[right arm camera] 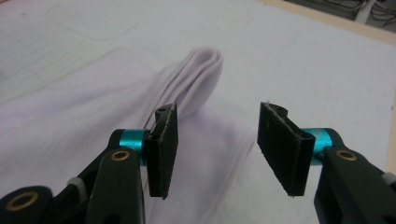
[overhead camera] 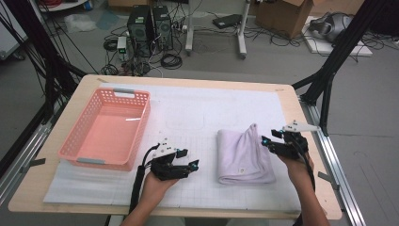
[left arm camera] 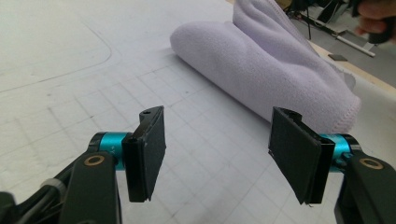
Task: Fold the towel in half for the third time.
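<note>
Tabletop (overhead camera: 70, 188) of pale wood carries a white gridded mat (overhead camera: 197, 188), and on this mat we see everything that matters. At the left side of the mat stands a pink plastic basket (overhead camera: 143, 117) with perforated walls, well apart from both grippers. To the right of the middle lies the folded lilac towel (overhead camera: 242, 157), a thick flat bundle with its rounded fold toward the near edge; at its far right corner the cloth stands up in a small peak. We find the right gripper (overhead camera: 266, 141) just beside this raised corner, held by the person's right hand at the towel's right edge. In the right gripper view its two fingers (right arm camera: 164, 149) stand apart with the towel's bunched corner beyond them and cloth below, but the pads do not press on anything. The left gripper (overhead camera: 190, 160) is over the bare mat between the basket and the towel, near the towel's left side but not touching it. In the left gripper view its fingers (left arm camera: 148, 154) are also spread wide, with only the gridded mat between them and the towel further ahead.
</note>
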### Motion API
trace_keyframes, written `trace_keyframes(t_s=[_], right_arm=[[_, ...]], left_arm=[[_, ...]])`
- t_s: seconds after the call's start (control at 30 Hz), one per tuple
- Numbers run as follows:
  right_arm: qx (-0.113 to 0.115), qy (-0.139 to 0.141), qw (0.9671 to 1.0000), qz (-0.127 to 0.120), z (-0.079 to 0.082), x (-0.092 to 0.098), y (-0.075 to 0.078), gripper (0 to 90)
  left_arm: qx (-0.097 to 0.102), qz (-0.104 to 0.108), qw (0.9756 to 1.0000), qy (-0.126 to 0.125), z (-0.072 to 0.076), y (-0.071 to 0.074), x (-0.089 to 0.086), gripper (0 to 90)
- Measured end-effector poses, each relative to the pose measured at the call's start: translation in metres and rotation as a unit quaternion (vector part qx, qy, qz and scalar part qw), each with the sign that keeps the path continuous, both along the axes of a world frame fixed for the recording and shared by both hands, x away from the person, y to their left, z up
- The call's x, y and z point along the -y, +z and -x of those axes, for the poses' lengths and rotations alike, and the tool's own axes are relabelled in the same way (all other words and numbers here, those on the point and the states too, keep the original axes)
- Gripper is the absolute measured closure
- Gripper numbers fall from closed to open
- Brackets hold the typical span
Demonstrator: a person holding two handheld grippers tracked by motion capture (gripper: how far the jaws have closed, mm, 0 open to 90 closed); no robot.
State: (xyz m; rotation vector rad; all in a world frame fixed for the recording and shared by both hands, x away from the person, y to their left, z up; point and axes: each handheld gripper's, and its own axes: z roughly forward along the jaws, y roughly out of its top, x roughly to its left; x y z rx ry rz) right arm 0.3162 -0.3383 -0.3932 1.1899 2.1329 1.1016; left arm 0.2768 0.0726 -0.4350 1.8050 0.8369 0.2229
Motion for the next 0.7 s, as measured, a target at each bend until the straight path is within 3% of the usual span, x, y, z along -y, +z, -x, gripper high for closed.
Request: trace_keyframes(t_s=[0.13, 0.3, 0.4, 0.43, 0.5, 0.57, 0.7], right_arm=[[-0.019, 0.007, 0.9995, -0.023, 0.027, 0.004, -0.014, 43.4], [-0.032, 0.028, 0.9971, -0.064, 0.047, -0.002, -0.026, 39.9], [-0.049, 0.041, 0.9962, -0.060, 0.049, -0.009, -0.033, 40.4], [-0.055, 0.043, 0.9960, -0.057, 0.049, -0.011, -0.035, 42.7], [-0.069, 0.050, 0.9945, -0.061, 0.048, -0.011, -0.038, 56.5], [-0.079, 0.062, 0.9930, -0.063, 0.048, -0.010, -0.040, 76.7], [-0.058, 0.049, 0.9948, -0.068, 0.056, -0.004, -0.030, 82.2]], left_arm=[[0.005, -0.006, 1.0000, 0.000, 0.004, -0.001, -0.008, 36.6], [0.012, -0.003, 0.9999, 0.007, 0.005, 0.000, -0.016, 36.2], [0.016, 0.005, 0.9998, 0.011, 0.006, 0.000, -0.019, 36.2], [0.015, 0.006, 0.9998, 0.013, 0.006, 0.000, -0.020, 36.1], [0.014, 0.003, 0.9998, 0.012, 0.008, -0.002, -0.022, 36.1], [0.012, 0.005, 0.9998, 0.015, 0.009, -0.003, -0.023, 36.1], [0.008, 0.006, 0.9998, 0.019, 0.010, -0.005, -0.024, 36.1]])
